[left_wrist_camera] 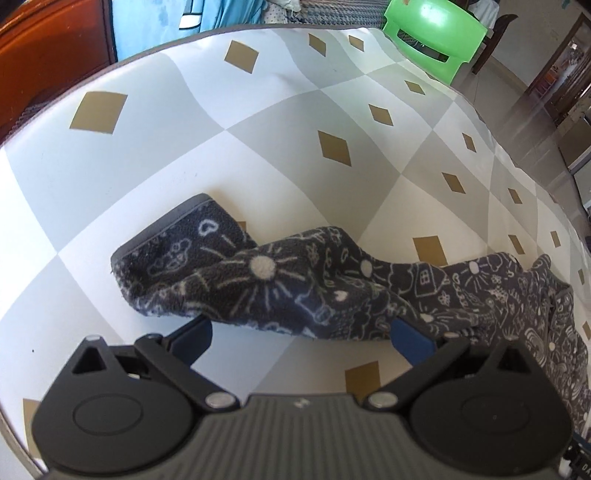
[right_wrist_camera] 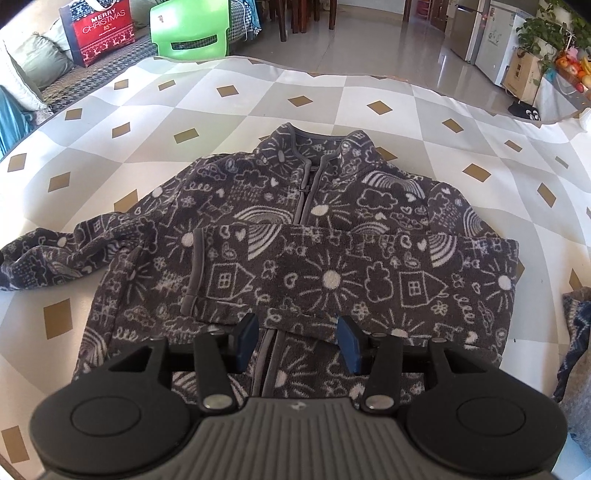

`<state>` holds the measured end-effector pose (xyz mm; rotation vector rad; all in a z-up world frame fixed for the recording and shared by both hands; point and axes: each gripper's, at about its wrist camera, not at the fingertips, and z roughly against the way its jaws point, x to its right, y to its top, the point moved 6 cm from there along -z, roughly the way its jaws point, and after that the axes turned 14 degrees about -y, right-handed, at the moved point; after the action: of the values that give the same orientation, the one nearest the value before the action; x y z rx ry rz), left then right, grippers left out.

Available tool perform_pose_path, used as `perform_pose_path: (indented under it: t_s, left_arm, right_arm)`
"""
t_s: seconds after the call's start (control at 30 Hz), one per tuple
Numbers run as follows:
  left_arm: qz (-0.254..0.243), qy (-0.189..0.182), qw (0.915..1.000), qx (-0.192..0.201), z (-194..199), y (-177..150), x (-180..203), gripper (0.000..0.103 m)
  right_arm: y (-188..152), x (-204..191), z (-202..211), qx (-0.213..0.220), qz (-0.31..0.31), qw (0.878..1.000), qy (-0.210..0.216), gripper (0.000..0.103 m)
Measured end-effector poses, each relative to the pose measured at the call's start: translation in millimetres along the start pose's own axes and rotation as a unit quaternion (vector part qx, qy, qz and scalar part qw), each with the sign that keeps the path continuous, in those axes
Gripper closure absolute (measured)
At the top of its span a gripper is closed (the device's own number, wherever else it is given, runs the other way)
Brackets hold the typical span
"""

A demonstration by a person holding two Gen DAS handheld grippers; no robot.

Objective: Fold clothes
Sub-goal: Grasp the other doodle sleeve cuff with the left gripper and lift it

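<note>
As seen from the left wrist, one left gripper (left_wrist_camera: 301, 332), jaws wide, carries one sleeve (left_wrist_camera: 221, 273) draped across them above the checked cloth (left_wrist_camera: 258, 129). From the right wrist, one right gripper (right_wrist_camera: 297, 341), jaws half-spread and empty, hovers over one jacket (right_wrist_camera: 295, 229); one bag (right_wrist_camera: 99, 31) reads "MERRY CHRISTMAS".

A red gift bag (right_wrist_camera: 98, 31) at the far left of the right wrist view, standing on a sofa (right_wrist_camera: 55, 74), bears the white words "MERRY CHRISTMAS", with a small "85" and a mark after it just below. Beneath the words runs a white pattern of reindeer. In the left wrist view a few white letters show at the bottom right corner, cut off by the edge and too partial to read.
</note>
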<state>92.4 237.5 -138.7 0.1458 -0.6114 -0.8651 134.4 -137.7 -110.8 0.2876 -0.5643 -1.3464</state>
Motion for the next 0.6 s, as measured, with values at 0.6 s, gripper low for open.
perform_pose_path:
  t_s: [0.6]
  left_arm:
    - [0.144, -0.082, 0.985, 0.049, 7.0, 14.0, -45.4, 0.0]
  right_arm:
    - [-1.0, -15.7, -3.3, -0.007, 0.015, 1.0, 0.002, 0.057]
